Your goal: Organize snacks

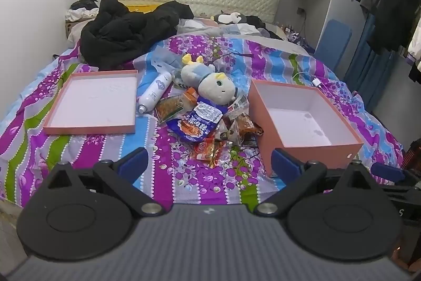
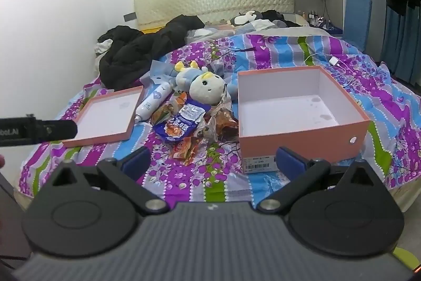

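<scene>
Both tongs [image 1: 209,162] [image 2: 213,162] spread wide above crinkly snack packets [image 1: 200,123], square pink box [image 1: 302,133] beside.

Left gripper [image 1: 209,162] wide open above striped bedspread [image 1: 184,183]. Snack packets [image 1: 202,123] heaped between shallow pink lid [image 1: 89,129] and deep pink box [image 1: 313,154]; plush toy [image 1: 210,80], white bottle [image 1: 154,91] behind.

Two handheld grippers of matching build: the left gripper [image 1: 208,163] and right gripper [image 2: 213,161] each carry a ribbed dark-grey body, two round black discs, black angled linkage arms pinned with silver screws, and blue pads on the fingers [image 1: 133,162]. White lettering marks a black side bar.
</scene>
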{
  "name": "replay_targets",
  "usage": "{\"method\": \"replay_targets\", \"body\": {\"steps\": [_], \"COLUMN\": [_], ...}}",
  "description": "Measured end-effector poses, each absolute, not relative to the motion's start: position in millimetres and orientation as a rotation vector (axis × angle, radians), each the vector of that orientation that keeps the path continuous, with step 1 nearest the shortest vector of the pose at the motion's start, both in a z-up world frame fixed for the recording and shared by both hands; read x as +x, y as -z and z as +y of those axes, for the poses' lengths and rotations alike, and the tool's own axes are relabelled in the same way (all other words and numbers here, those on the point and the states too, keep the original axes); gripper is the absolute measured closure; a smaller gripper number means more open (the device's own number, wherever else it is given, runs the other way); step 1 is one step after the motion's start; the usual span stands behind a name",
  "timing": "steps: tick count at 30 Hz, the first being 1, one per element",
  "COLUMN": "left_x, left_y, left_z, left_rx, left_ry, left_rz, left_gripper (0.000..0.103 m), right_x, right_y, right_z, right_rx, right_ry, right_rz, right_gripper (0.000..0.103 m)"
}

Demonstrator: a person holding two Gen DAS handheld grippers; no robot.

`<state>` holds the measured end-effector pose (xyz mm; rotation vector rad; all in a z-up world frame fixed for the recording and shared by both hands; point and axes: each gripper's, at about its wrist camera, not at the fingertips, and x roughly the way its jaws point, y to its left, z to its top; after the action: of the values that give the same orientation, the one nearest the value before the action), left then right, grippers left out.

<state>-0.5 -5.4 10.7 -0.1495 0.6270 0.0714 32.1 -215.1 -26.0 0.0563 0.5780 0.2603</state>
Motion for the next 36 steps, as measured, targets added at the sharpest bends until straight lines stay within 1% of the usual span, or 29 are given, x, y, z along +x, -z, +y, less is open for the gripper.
{"method": "replay_targets", "body": {"steps": [7, 36], "left_x": [-4.1, -4.2], "left_y": [-13.9, -8.3], "left_z": [6.1, 1.8], "left_rx": [-0.166, -0.160], "left_ry": [-0.074, -0.065], "left_rz": [0.617, 0.627], "left_gripper": [0.002, 0.002], "right_x": [31.1, 29.2], "right_y": [25.1, 24.1], "right_z": [-211.3, -211.6], "right_rx": [0.042, 0.041], "right_ry": [-0.275, -0.261], "right_rz": [0.574, 0.574], "right_gripper": [0.000, 0.000]}}
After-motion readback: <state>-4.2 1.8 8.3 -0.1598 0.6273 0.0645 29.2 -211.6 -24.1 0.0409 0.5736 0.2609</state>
